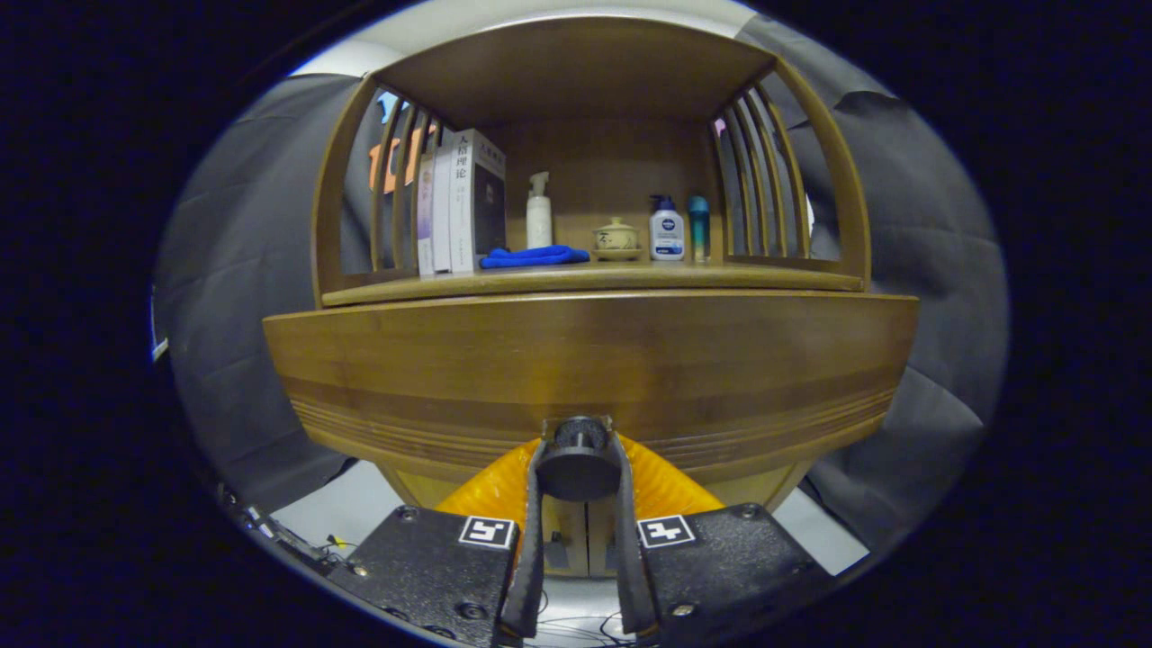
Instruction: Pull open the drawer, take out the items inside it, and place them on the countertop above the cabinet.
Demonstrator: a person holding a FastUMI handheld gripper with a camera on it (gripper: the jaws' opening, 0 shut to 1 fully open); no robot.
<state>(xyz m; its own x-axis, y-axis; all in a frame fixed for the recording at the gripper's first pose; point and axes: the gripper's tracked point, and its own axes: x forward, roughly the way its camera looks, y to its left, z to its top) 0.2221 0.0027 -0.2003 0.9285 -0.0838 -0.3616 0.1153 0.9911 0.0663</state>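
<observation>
Below the wooden countertop point(585, 281), the hand-held gripper point(579, 472) pinches the drawer's knob point(577, 450).

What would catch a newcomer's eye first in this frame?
The gripper has both fingers closed around the round dark knob on the wide wooden drawer front. On the countertop above stand books, a blue cloth, bottles and a small lidded pot.

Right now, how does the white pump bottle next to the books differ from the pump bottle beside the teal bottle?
The white pump bottle is taller, slimmer and plain; the labelled pump bottle is shorter, wider, with a blue pump. Both stand upright on the countertop. The gripper grips the drawer knob.
</observation>
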